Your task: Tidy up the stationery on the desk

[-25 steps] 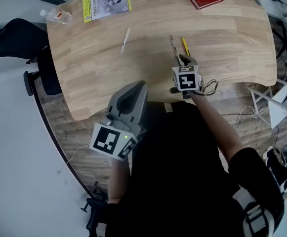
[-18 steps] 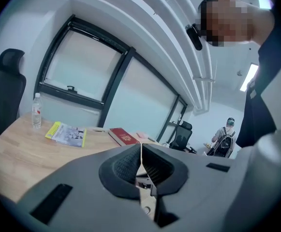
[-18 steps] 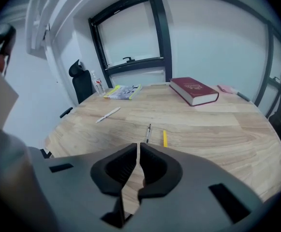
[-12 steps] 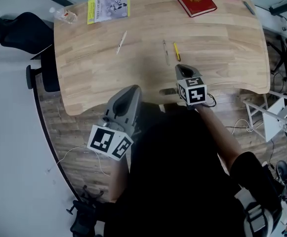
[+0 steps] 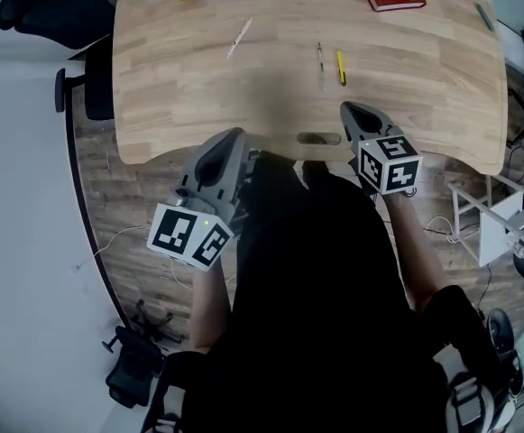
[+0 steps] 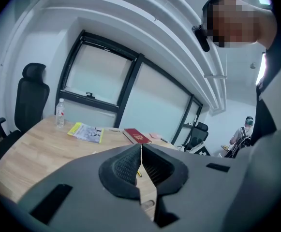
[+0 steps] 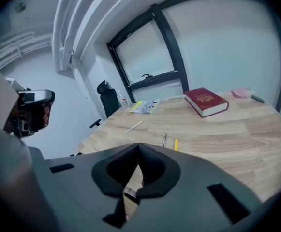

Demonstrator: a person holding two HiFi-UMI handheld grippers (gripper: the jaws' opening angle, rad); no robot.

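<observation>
Hovering at the near edge of the bench point(image 5: 424, 70), left tool point(image 5: 229, 139) and right tool point(image 5: 348, 110) are pressed together, empty; yellow pen point(image 5: 341, 67), grey pen point(image 5: 320, 64) and white pen point(image 5: 240, 37) lie farther in.

The left gripper point(image 6: 141, 151) has its jaws pressed together, with nothing between them. Behind it lies the wooden desk point(image 6: 29, 151). From the tips, a red book point(image 6: 137, 136) is at twelve o'clock. Toward ten o'clock come a yellow booklet point(image 6: 86, 132), a water bottle point(image 6: 59, 114) and a black office chair point(image 6: 30, 98).

A water bottle point(image 6: 59, 114) stands near a black office chair point(image 6: 30, 100).
</observation>
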